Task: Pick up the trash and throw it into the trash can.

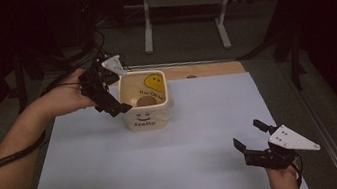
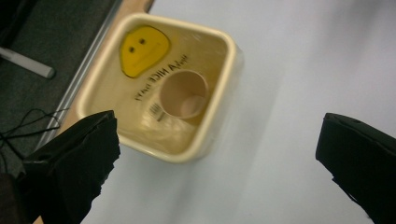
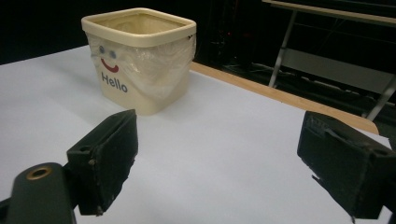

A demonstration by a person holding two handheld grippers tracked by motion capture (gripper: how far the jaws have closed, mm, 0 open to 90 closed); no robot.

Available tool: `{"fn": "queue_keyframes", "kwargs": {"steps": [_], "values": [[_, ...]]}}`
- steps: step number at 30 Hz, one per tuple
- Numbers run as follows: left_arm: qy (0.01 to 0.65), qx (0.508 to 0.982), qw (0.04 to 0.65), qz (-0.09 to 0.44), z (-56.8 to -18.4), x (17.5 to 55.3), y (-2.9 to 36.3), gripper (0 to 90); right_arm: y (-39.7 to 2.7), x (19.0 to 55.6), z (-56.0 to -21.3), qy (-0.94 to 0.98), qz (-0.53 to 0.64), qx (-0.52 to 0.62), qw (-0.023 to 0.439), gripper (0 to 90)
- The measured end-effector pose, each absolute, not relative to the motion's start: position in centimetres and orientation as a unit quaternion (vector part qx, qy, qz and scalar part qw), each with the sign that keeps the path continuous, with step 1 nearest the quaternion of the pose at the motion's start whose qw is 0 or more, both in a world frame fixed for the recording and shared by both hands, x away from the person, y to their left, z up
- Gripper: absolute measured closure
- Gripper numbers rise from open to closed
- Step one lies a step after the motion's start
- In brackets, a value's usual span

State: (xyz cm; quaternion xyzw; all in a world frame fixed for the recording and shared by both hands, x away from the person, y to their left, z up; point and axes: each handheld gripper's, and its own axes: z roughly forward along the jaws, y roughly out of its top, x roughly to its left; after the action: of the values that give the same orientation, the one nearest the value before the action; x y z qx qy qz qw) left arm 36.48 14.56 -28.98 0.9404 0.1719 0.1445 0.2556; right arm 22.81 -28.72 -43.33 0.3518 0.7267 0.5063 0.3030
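I have the left gripper hovering at the upper left of the high view, right over the rim of the cream square bin with "Hello" printed on its front. Its jaws stand wide apart and hold nothing. In the left gripper view I look straight down into the bin: a paper cup lies on the bottom, mouth up toward the camera, near the middle, beside a yellow smiley sticker on the inner wall. A thin clear liner appears to wrap the bin.

My right gripper sits low at the lower right of the high view, well apart from the bin, jaws spread and empty. In the right gripper view the bin stands upright at the upper left on the white table sheet.

I judge the drop as done: 1 cup is inside and nothing else waits on the sheet. What remains, I think, is pulling both grippers clear.
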Motion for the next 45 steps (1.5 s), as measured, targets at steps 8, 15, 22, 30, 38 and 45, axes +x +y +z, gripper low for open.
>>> {"fn": "queue_keyframes", "kwargs": {"steps": [8, 15, 22, 30, 38, 45], "values": [[0.171, 0.939, 0.268, 0.128, -31.3, 34.1, 15.3, 0.4, -28.7, 22.7, -43.3, 0.727, 0.506, 0.352, 0.303, 12.3], [0.181, 0.935, 0.278, 0.121, -33.0, 32.5, 16.1, 0.4, -28.6, 22.7, -43.3, 0.727, 0.506, 0.351, 0.303, 12.3], [0.19, 0.929, 0.297, 0.11, -34.4, 30.6, 16.8, 0.5, -28.6, 22.8, -43.3, 0.729, 0.504, 0.349, 0.303, 12.3], [0.196, 0.918, 0.329, 0.104, -36.0, 28.9, 18.0, 0.5, -28.5, 22.8, -43.3, 0.729, 0.504, 0.352, 0.302, 12.3], [0.199, 0.911, 0.347, 0.098, -38.1, 27.4, 18.6, 0.5, -28.5, 22.8, -43.4, 0.731, 0.501, 0.351, 0.304, 12.3], [0.203, 0.906, 0.362, 0.088, -40.2, 25.9, 18.8, 0.5, -28.6, 22.9, -43.5, 0.732, 0.498, 0.35, 0.304, 12.3]]}}
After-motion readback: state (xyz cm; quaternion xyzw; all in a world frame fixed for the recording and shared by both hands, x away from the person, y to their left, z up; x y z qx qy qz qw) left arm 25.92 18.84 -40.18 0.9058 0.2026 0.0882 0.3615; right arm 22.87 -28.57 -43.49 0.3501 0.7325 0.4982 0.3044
